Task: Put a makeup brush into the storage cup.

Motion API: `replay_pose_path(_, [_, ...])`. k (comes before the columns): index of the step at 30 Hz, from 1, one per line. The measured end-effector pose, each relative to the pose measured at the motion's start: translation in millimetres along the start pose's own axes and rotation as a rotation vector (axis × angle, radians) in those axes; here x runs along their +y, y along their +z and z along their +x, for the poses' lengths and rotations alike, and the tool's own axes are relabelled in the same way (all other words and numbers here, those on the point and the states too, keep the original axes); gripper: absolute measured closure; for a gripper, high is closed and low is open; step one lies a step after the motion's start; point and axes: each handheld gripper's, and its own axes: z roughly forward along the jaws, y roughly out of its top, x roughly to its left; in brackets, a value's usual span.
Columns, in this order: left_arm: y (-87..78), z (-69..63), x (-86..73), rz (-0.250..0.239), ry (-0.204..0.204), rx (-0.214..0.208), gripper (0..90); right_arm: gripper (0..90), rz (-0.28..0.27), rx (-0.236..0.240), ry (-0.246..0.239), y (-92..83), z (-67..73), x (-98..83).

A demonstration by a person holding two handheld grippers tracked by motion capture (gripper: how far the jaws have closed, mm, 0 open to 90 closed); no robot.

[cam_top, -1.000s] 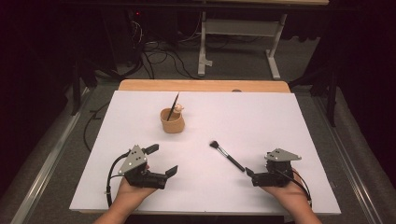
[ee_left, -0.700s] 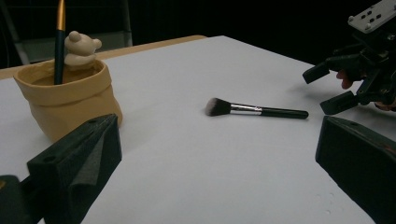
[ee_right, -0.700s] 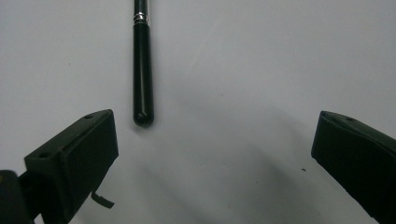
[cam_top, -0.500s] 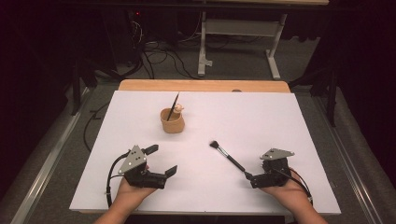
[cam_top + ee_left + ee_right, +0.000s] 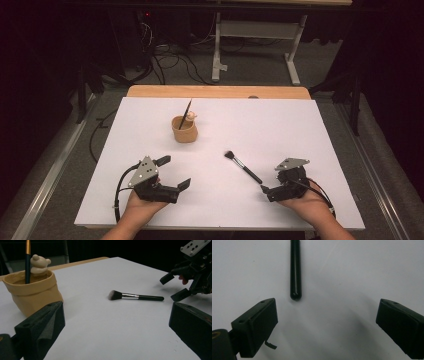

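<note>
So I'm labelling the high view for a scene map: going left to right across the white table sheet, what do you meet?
Left tongs held in the person's left hand → tan pouch-shaped cup holding a thin dark brush and a small bear figure → black-handled makeup brush lying flat → right tongs at its handle end.

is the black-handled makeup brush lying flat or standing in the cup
Lying flat: the black-handled makeup brush rests lengthwise on the white table sheet, apart from the tan cup.
</note>
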Motion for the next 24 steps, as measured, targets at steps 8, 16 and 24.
replay_pose_path(8, [-0.1,-0.3,0.0,0.0,0.0,0.0,0.9,6.2,0.056,-0.001,-0.027,-1.0,1.9,7.5])
replay_pose_path(16, [-0.5,-0.1,0.3,-0.005,-0.002,0.0,0.9,10.6,0.109,0.013,-0.054,-3.6,2.9,15.8])
replay_pose_path(24, [-0.8,-0.3,0.6,-0.005,-0.006,-0.003,1.0,17.5,0.174,0.029,-0.084,-3.3,4.9,24.0])
